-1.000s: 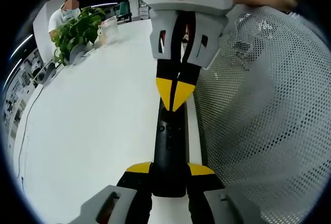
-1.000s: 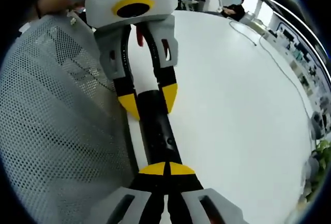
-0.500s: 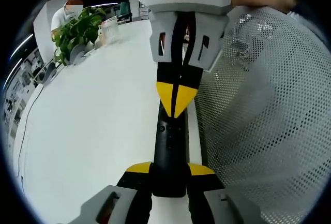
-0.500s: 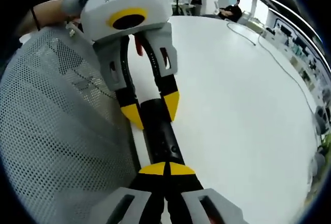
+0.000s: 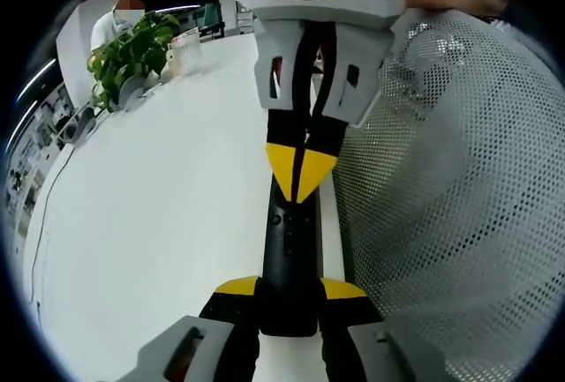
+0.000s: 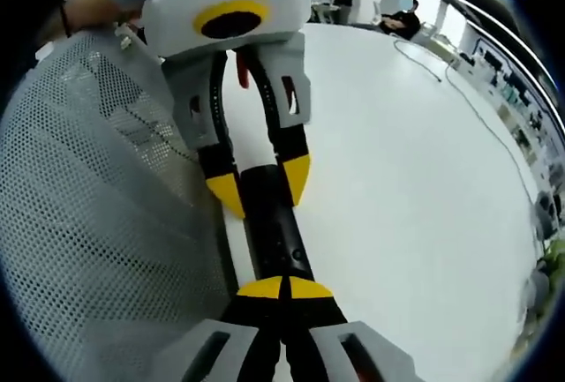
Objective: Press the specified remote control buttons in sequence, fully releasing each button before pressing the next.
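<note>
Pinching black remote [image 5: 290, 258], left tongs [image 5: 290, 290]; right tongs [image 6: 283, 288] (pressed together) apparently touching its buttons, beside mesh sleeve [image 5: 450, 223].

Black remote control [image 5: 289, 258], white table [image 5: 159, 214], yellow-tipped jaws, green plant [image 5: 128, 56].

From where the left gripper [image 5: 290, 298] looks, the near end of the black remote control [image 5: 289, 250] is buried between its 2 yellow-tipped jaws, and the far end is covered by the right gripper [image 5: 300, 183], whose closed tips sit on it. The button markings on the remote are too small to read. In the right gripper view the remote [image 6: 274, 232] is likewise hidden at both ends, under the right gripper [image 6: 284, 289] and between the left gripper's [image 6: 260, 190] jaws. The grey mesh [image 5: 450, 205] runs off the picture's edge. The plant [image 5: 128, 51] partly hides blurred items behind it. Distant people [image 6: 402, 16] are too small to make out.
</note>
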`<state>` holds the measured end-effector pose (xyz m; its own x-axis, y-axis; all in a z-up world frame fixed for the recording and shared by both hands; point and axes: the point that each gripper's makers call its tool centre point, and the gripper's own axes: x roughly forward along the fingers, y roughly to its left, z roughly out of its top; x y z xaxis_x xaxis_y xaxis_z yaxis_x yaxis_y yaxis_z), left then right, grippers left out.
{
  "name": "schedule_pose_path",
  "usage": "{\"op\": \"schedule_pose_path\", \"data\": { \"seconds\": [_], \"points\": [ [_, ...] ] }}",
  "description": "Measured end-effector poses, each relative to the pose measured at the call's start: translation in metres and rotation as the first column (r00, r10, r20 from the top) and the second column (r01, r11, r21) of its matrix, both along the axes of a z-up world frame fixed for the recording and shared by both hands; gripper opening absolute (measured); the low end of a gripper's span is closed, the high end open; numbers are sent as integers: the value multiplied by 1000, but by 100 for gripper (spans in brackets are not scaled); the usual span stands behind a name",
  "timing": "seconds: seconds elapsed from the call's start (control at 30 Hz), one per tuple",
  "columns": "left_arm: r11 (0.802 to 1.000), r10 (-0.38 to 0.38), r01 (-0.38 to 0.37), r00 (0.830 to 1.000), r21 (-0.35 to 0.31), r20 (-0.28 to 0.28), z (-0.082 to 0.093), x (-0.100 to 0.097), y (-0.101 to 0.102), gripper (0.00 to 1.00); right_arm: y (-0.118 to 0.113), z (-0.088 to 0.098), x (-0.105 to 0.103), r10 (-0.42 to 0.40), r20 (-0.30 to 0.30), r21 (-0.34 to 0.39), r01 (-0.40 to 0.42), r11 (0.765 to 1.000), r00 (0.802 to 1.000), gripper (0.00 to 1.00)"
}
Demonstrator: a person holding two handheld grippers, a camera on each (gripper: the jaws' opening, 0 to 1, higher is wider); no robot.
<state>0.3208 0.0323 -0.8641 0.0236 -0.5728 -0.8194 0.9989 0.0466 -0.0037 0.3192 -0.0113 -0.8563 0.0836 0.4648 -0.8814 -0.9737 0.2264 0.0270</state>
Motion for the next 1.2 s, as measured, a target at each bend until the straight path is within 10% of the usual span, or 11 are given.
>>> {"op": "schedule_pose_path", "data": {
  "seconds": [0.57,0.97,1.2],
  "points": [
    [1000,-13,13,1000,5,-3,0,-1,1,25,2,2,0,-85,-58,58,88,994,995,0],
    [1000,-13,13,1000,3,-8,0,-1,1,25,16,5,-8,39,6,57,-39,998,999,0],
    [1000,-10,10,1000,4,-7,0,-1,0,25,17,2,-12,231,125,-28,-229,973,965,0]
  ]
}}
